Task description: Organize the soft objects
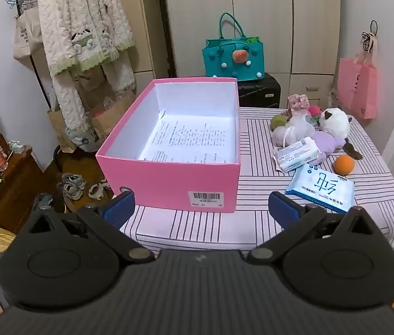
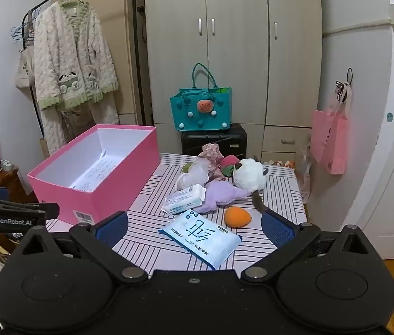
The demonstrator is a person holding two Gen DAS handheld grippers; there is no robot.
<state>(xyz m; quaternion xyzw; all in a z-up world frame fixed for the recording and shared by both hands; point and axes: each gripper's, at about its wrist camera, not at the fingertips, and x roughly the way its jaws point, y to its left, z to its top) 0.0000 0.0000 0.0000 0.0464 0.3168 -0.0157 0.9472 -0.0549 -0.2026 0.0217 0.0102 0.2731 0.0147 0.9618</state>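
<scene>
teal bag [image 2: 201,110], robe [image 2: 71,55], wardrobe [image 2: 233,42]

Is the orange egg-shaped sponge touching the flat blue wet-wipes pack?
Apart. The right wrist view shows striped cloth between the orange sponge and the wipes pack.

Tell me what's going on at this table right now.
A person holds two grippers over a striped table, about to sort soft things into the pink box, which holds only a printed sheet. The left gripper faces the box; the right gripper hovers open above the blue wipes pack. The orange ball and plush toys lie untouched.
</scene>
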